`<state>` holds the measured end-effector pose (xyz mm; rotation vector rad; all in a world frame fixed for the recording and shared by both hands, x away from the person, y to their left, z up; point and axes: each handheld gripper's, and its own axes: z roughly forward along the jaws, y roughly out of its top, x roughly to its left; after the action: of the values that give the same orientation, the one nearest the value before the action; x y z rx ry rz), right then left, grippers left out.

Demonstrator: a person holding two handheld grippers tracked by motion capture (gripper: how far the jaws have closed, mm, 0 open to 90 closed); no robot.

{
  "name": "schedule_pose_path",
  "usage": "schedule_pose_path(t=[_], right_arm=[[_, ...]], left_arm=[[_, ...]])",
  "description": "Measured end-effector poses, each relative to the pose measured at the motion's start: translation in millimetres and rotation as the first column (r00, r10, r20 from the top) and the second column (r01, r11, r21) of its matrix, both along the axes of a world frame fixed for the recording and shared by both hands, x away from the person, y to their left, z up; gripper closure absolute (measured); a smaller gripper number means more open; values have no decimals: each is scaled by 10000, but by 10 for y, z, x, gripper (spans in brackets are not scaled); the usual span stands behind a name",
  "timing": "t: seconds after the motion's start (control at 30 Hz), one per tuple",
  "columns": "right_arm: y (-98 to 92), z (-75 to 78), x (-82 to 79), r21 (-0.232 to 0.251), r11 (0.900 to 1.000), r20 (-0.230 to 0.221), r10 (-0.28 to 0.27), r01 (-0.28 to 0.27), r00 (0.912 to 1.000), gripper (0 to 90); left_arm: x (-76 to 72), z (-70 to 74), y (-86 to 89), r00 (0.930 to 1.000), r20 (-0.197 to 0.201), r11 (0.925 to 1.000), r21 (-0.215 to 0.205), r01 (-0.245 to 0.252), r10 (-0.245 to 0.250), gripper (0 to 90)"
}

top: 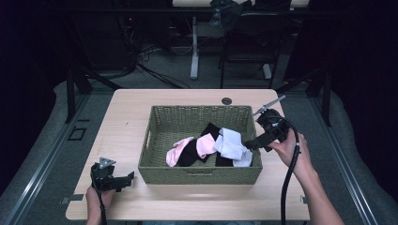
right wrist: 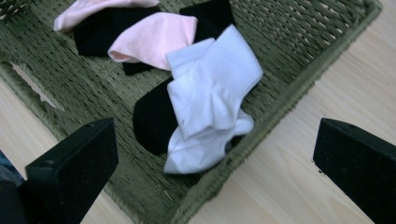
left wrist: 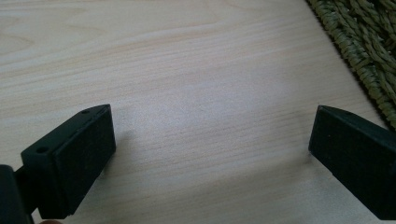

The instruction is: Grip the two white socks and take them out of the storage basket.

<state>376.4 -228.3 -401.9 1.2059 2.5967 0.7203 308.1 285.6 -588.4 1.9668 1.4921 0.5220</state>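
Observation:
A green woven basket [top: 162, 117] stands mid-table and holds white socks [top: 231, 144], pink socks [top: 205, 144] and black socks [top: 190, 154]. In the right gripper view the white socks [right wrist: 212, 100] lie over a black sock [right wrist: 154, 119], with a pink sock [right wrist: 154, 39] behind them. My right gripper [top: 251, 144] hovers open over the basket's right wall, just above the white socks, with nothing between its jaws. My left gripper [top: 123, 179] rests open low over the table left of the basket's front corner; bare wood [left wrist: 210, 107] lies between its jaws.
The basket's woven corner [left wrist: 364, 42] shows at the upper right of the left gripper view. A round grommet hole [top: 226, 101] sits at the table's far edge. Chairs and a desk leg [top: 194, 47] stand on the floor beyond the table.

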Motion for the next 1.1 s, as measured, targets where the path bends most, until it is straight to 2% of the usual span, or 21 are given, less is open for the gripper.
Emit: schedule_pose_path(t=[0.1,0.37,0.43,0.47,0.6,0.77,0.8,0.9,1.1], right_arm=[[93,13,64,-177,9995,-34,265,-265,9996,0],[306,-24,206,-401,9978,-244,514,-524,9984,0],[372,-60,246,-328,9979,-285,549,-558,9981,0],[429,-90,292,-520,9966,-369,616,-635,9974,0],[520,-163,381,-590,9954,-595,726,-761,9956,0],[624,-233,434,-665,9948,-666,728,-772,9951,2],[669,-267,470,-844,9925,-762,821,-885,9937,5],[707,-313,502,-828,9931,-867,761,-833,9933,5],[802,-513,629,-990,9927,-1266,558,-686,9904,18]], left_arm=[[1,-2,-3,10000,-7,10000,-23,43,-43,6],[2,-3,-9,9999,-1,9999,-62,114,-114,6],[3,-3,-10,9999,17,9999,-78,134,-134,6],[1,0,-10,9999,17,9998,-103,159,-159,6],[0,-1,-9,9998,26,9997,-110,201,-201,6],[1,-6,-13,9998,41,9997,-122,205,-204,6],[1,-3,-18,9997,9,9997,-76,248,-248,6],[0,-2,-19,9996,32,9996,-91,270,-270,6],[-3,1,-11,9996,76,9996,-81,268,-267,6]])
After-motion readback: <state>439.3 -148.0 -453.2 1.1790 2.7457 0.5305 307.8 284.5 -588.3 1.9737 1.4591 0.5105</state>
